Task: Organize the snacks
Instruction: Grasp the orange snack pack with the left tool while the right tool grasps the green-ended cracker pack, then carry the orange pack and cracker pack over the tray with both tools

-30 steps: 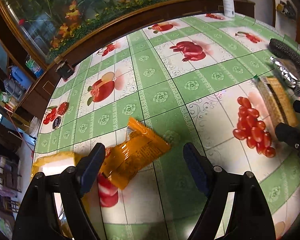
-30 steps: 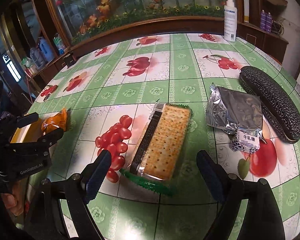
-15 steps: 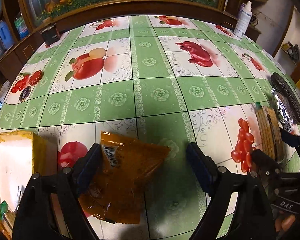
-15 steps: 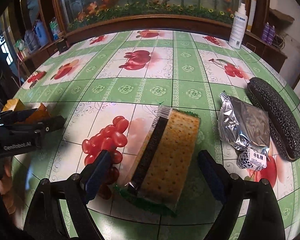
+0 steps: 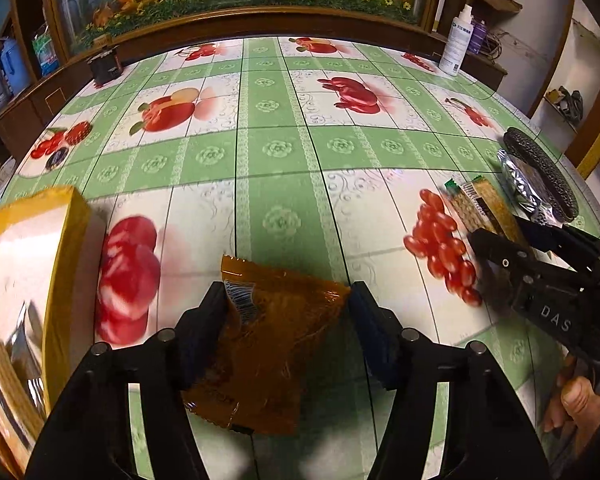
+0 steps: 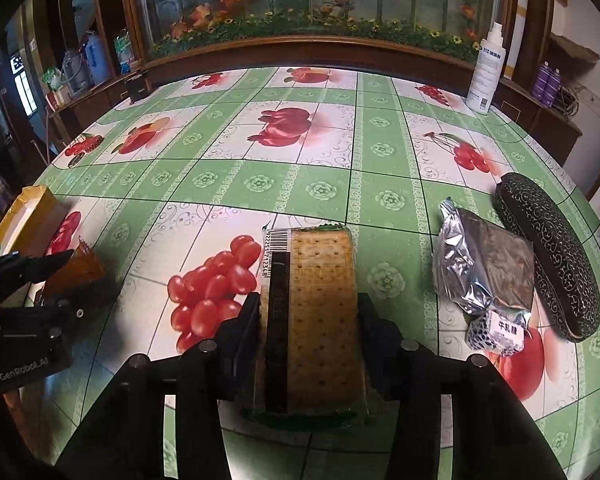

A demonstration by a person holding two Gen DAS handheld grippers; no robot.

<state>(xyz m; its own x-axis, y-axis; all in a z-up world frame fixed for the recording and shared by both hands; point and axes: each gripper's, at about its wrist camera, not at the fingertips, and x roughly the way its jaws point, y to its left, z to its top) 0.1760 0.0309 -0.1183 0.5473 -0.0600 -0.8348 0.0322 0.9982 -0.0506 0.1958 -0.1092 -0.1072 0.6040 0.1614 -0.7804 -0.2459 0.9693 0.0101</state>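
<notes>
Both grippers are closing at once, each straddling a snack so its pads meet the pack's long sides. The left gripper (image 5: 286,312) brackets the orange packet (image 5: 268,344) near the table's left edge, just beside the yellow box (image 5: 66,240) — probably its destination. The right gripper (image 6: 306,320) pinches the cracker pack (image 6: 320,312); the silver pouch (image 6: 480,268) lies toward the right edge, open tablecloth (image 6: 320,184) beyond.

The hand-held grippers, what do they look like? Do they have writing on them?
Both are black. The left hand-held gripper has two angular arms with round silver rivets and dark blue pads at the tips; the right hand-held gripper looks the same. Seen from the side, one body reads "DAS" in pale letters, the other "GenRobot.AI". No cables or sleeves show.
</notes>
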